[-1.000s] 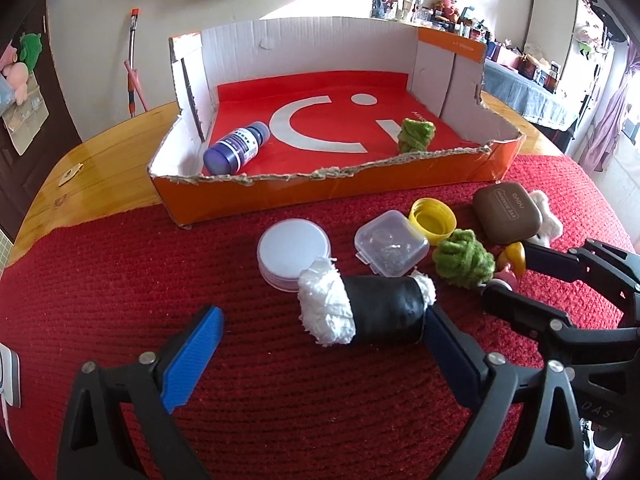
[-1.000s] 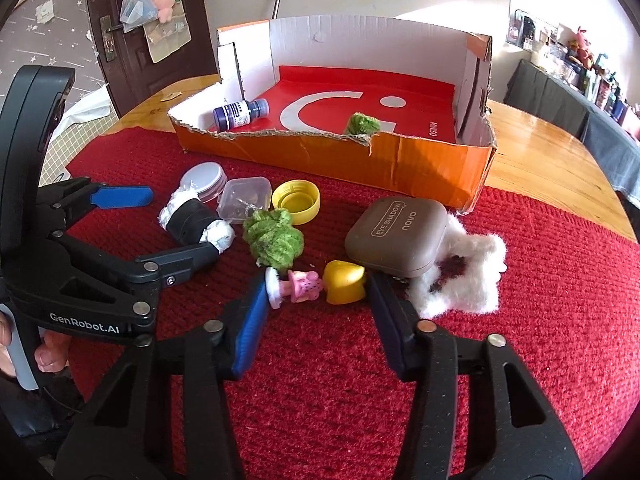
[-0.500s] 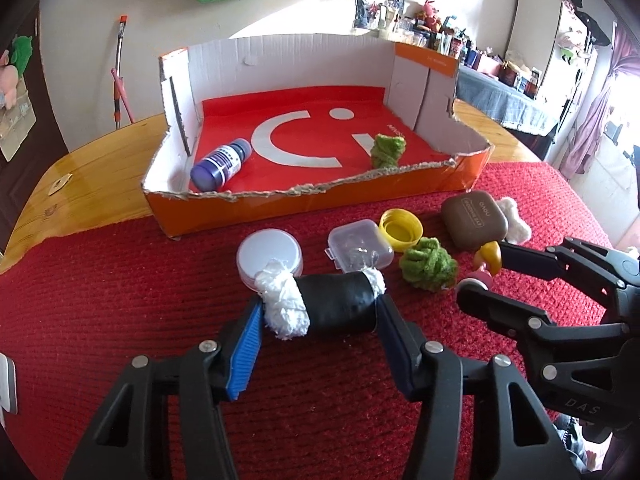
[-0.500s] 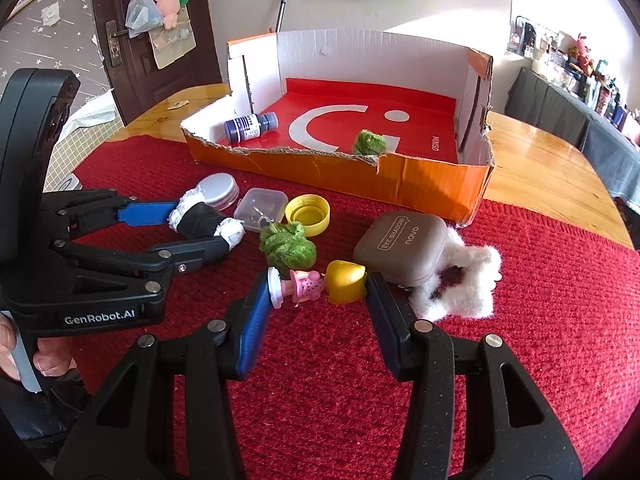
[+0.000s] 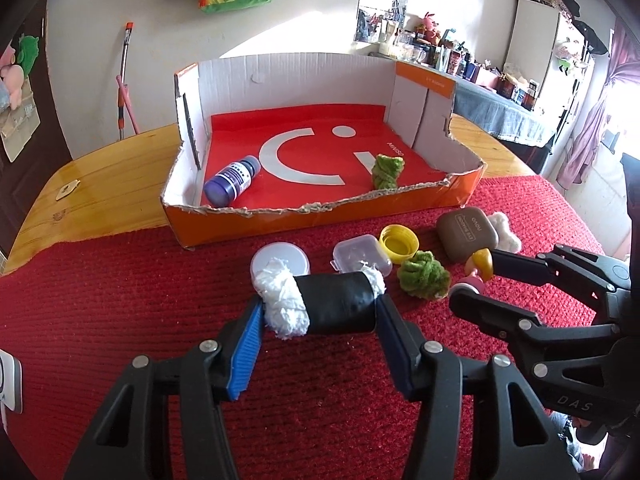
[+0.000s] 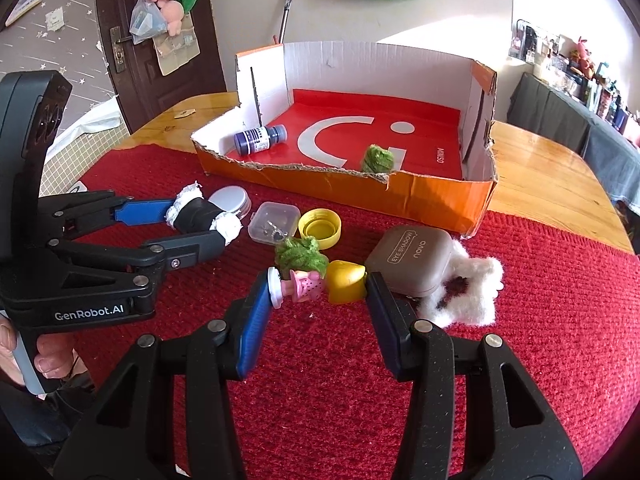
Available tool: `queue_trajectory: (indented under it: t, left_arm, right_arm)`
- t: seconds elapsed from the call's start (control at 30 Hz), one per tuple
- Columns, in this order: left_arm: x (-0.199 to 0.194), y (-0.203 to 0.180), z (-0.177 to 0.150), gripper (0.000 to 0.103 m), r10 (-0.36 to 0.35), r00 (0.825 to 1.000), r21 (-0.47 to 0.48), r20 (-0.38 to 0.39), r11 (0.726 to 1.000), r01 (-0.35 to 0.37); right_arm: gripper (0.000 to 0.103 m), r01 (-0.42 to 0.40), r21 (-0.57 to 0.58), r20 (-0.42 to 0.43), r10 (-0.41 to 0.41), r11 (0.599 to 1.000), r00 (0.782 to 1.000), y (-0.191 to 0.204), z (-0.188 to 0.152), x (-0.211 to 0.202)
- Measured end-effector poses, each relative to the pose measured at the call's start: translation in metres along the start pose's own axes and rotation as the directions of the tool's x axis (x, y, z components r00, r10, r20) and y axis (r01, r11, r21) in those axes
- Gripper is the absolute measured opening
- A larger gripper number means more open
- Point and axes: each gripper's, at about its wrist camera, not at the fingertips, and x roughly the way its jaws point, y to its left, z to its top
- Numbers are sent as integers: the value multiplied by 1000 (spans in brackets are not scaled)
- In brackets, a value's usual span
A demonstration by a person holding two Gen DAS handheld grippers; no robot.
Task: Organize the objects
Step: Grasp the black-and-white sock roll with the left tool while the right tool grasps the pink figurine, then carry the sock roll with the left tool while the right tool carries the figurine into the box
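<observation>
A black roll with white fluffy ends [image 5: 336, 304] lies crosswise between my left gripper's [image 5: 320, 312] blue pads, which are shut on its two ends just over the red cloth. From the right wrist view the same left gripper [image 6: 196, 224] and roll [image 6: 200, 216] show at the left. My right gripper [image 6: 318, 286] is shut on a small pink doll with a yellow hat [image 6: 304, 286], held lengthwise. The orange cardboard box [image 5: 320, 216] stands behind, holding a purple bottle [image 5: 232, 180] and a green yarn ball [image 5: 386, 170].
On the red cloth before the box lie a white round lid [image 5: 280, 260], a clear plastic case [image 5: 360, 258], a yellow cap [image 5: 398, 242], a second green yarn ball [image 5: 424, 276], a brown eye-shadow case [image 6: 408, 264] and a white fluffy piece [image 6: 472, 292]. A hand [image 6: 48, 364] grips the left handle.
My left gripper's jaws went from wide open around the black roll to shut on its ends. The right gripper kept its hold on the doll and barely moved.
</observation>
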Motion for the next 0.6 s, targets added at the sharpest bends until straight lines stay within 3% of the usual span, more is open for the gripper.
queue_trajectory:
  t: [0.6]
  left_arm:
    - [-14, 2, 18, 57, -2, 999, 7, 47, 1000, 1]
  right_arm:
    - [46, -25, -1, 32, 25, 1000, 999, 1, 16, -9]
